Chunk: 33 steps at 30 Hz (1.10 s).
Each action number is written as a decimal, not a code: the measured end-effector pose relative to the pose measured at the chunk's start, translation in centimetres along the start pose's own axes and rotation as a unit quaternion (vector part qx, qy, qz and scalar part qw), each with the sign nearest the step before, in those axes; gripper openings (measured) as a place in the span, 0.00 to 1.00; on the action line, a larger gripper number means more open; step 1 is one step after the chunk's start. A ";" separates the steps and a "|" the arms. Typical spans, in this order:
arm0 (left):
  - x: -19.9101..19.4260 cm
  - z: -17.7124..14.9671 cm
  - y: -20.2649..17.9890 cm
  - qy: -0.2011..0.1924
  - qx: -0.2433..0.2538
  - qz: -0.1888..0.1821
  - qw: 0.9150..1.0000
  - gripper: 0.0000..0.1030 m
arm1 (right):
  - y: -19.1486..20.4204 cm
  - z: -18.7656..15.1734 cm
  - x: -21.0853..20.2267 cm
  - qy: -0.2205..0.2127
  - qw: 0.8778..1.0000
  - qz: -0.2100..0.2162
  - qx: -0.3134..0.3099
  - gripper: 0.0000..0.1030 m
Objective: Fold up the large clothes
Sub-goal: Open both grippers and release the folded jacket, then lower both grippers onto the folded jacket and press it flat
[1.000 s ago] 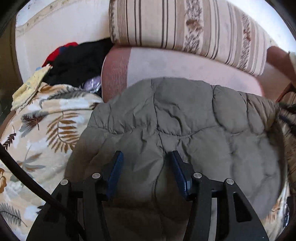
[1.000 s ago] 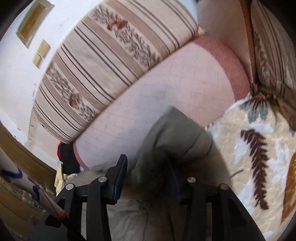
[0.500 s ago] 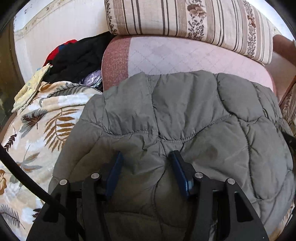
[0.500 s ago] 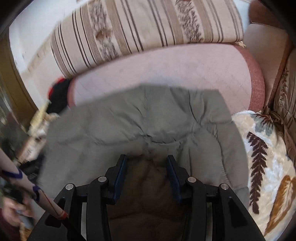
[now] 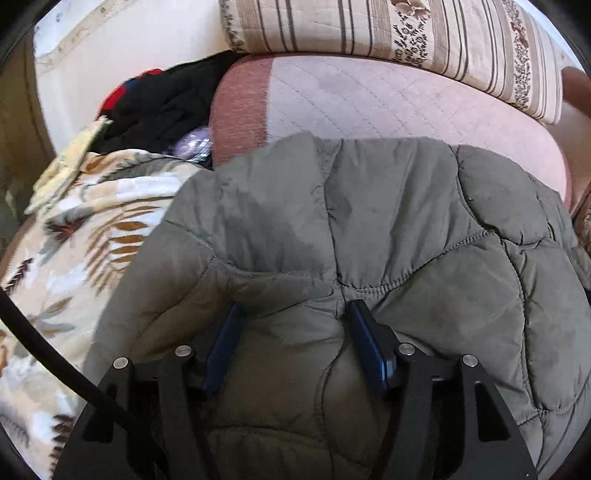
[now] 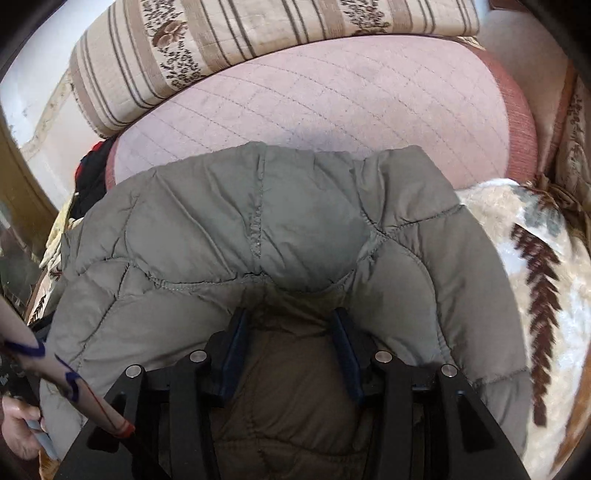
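Note:
A grey-green quilted jacket lies folded over on the leaf-print blanket, its far edge reaching the pink seat cushion. My left gripper has a puffy fold of the jacket filling the gap between its blue pads; its jaws are opening and the fabric still touches both pads. In the right wrist view the same jacket spreads ahead. My right gripper is shut on a bunched fold of it, with the brownish inner side showing between the pads.
A pink quilted seat cushion and a striped back cushion lie beyond the jacket. A pile of dark and red clothes sits at the left. The leaf-print blanket shows on both sides. A hand is at the lower left.
Both grippers came down with the jacket, which now lies lower and flatter on the blanket. The right view rolled from tilted to level. The left pads stand slightly wider apart.

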State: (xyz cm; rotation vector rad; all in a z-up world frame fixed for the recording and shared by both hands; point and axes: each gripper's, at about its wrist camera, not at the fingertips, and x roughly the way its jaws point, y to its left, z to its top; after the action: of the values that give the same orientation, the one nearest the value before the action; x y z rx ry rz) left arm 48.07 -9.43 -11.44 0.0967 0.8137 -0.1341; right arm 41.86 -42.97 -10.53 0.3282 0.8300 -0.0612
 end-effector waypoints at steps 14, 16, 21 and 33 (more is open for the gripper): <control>-15.2 -9.9 -0.7 -0.016 -0.011 -0.053 0.998 0.59 | 0.4 -15.5 -18.4 -0.063 0.993 0.088 0.044 0.55; -17.2 -11.6 -1.0 -0.014 -0.011 -0.061 0.998 0.59 | 0.5 -17.9 -19.5 -0.053 0.993 0.097 0.049 0.55; -22.3 -15.4 -1.0 -0.012 -0.021 -0.076 0.997 0.59 | 0.9 -21.0 -21.5 -0.045 0.993 0.109 0.018 0.55; -33.4 -19.3 -0.6 -0.044 -0.022 -0.055 0.997 0.59 | -2.8 -22.4 -21.1 -0.065 0.981 0.159 0.096 0.55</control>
State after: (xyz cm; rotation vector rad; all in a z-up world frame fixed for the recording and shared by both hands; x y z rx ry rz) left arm 11.52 -4.62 -0.29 0.0046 0.7336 -0.2223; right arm 11.06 -40.22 -9.88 0.6284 0.6357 0.1358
